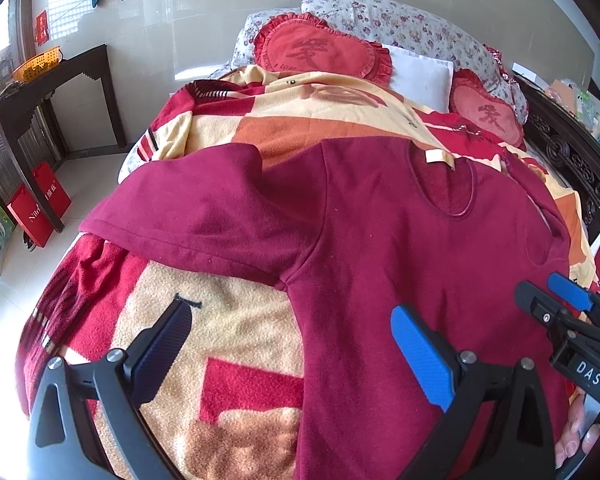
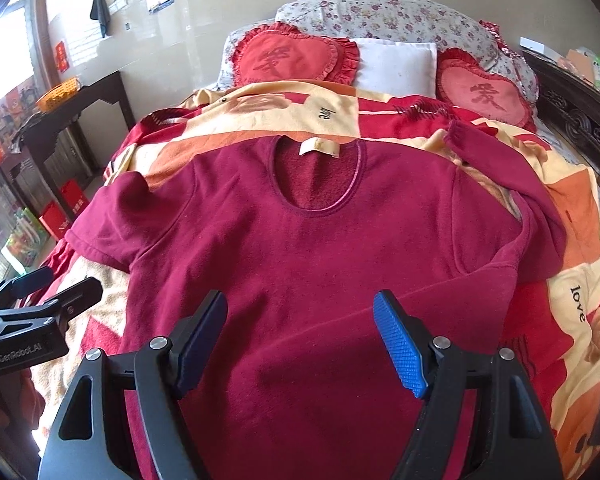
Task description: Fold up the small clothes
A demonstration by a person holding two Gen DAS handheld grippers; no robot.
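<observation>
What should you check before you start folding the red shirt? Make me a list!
1. Shirt lies face up with its body spread flat on the blanket: ok.
2. Left gripper open, nothing held: ok.
3. Right gripper open, nothing held: ok.
4. Both sleeves laid out straight: not ok; the right sleeve bends back toward the pillows, the left sleeve is rumpled.
5. Bottom hem smooth: cannot tell, it is out of view below the grippers.
</observation>
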